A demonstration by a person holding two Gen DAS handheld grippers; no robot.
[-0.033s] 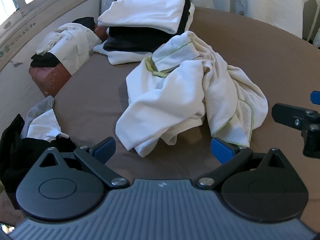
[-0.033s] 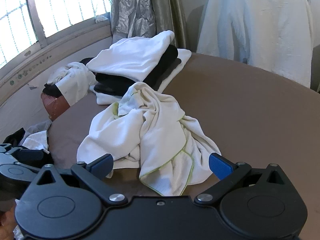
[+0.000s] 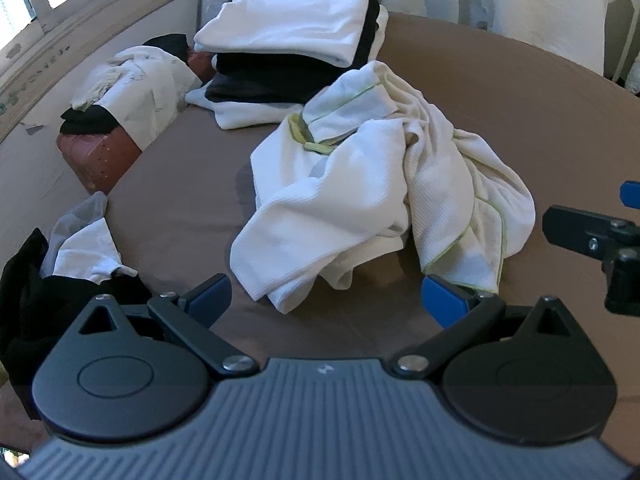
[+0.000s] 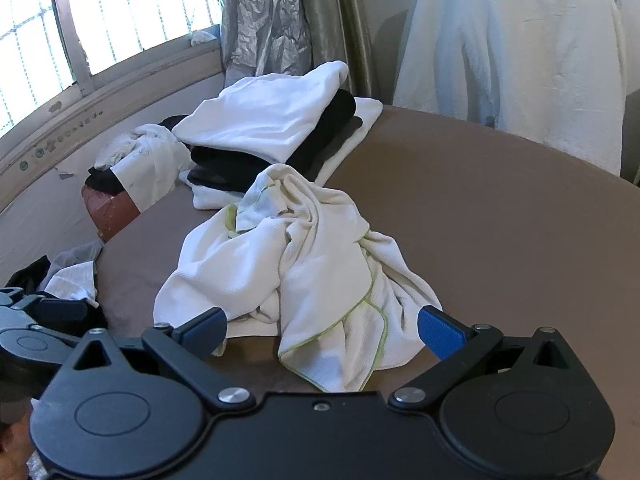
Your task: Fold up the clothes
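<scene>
A brown round counter [image 3: 500,92] fills the scene; a folded stack of white and black clothes [image 3: 296,40] sits at its far left; a crumpled white shirt with green trim [image 3: 372,192] lies mid-counter; near it, the left hand-held gripper [image 3: 326,300] and right hand-held gripper [image 4: 322,330] hover with blue fingers spread apart, holding nothing.

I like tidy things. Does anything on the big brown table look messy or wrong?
Yes. The white shirt with green trim lies crumpled in a heap mid-table, unlike the neat folded stack behind it. More clothes hang bunched off the table's left edge. Nothing looks torn or spilled.
</scene>
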